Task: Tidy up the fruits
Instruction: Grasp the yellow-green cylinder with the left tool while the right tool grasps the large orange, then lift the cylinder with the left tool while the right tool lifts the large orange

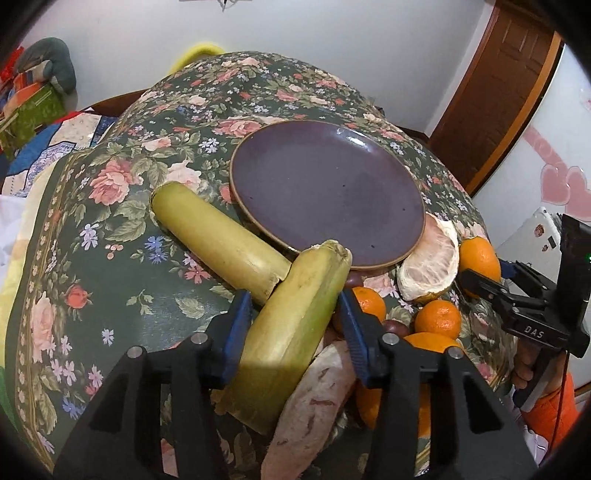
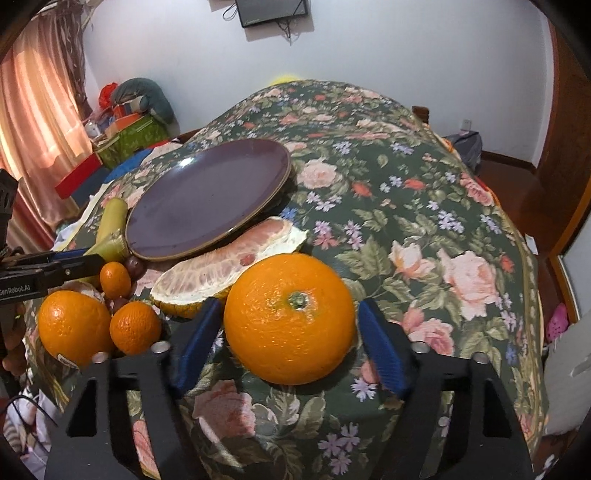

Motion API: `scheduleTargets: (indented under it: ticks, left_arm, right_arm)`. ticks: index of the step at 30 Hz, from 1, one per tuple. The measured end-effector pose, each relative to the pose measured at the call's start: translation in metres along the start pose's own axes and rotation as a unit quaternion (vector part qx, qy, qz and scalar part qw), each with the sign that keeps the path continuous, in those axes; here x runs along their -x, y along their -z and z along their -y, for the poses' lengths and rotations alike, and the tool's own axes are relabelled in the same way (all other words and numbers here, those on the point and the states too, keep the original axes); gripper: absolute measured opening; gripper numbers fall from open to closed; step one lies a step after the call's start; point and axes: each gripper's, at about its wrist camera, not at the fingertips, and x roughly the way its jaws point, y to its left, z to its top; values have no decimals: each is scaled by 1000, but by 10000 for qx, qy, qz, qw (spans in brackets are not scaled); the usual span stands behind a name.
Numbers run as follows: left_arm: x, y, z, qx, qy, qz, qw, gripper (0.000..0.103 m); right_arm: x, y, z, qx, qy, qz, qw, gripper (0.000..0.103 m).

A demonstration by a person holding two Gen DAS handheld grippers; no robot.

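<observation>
Partly hidden: purple fruit (image 1: pixel 397 325) behind oranges (image 1: pixel 437 319).

1. White wall (image 2: pixel 369 48), plain, carrying a dark wall-mounted screen (image 2: pixel 273 11) with dangling cables.
2. Pink curtain (image 2: pixel 33 122), lit from behind, at far left.
3. Brown wooden door (image 1: pixel 502 85) set in the white wall.
4. Wooden floor (image 2: pixel 517 192), reddish brown.
5. Counter under a dark green floral cloth (image 2: pixel 406 206).
6. Piled boxes and a grey cushion (image 2: pixel 147 96) beside the curtain.
</observation>
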Motion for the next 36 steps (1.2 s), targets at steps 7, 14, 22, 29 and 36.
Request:
scheduleTargets:
  ticks: [7, 14, 22, 29, 36]
  left_arm:
    - [16, 4, -10, 37, -212, -12, 9998, 36]
    - [29, 11, -19, 6, -440, -73, 9990, 32]
    - [11, -3, -22, -25, -241, -554, 9982, 39]
    - [-18, -15, -22, -22, -152, -975, 9951, 44]
    - [1, -13, -11, -247, -333, -650, 9970, 42]
  right_arm:
    - [3, 1, 1, -44, -14, -35, 10000, 62]
    - [8, 3, -5, -21, -82, -44, 10000, 61]
    - [9, 2, -5, -34, -149, -81, 9998, 62]
    - [9, 3, -4, -63, -167, -92, 9998, 62]
    - [17, 0, -5, -43, -128, 25, 9999, 61]
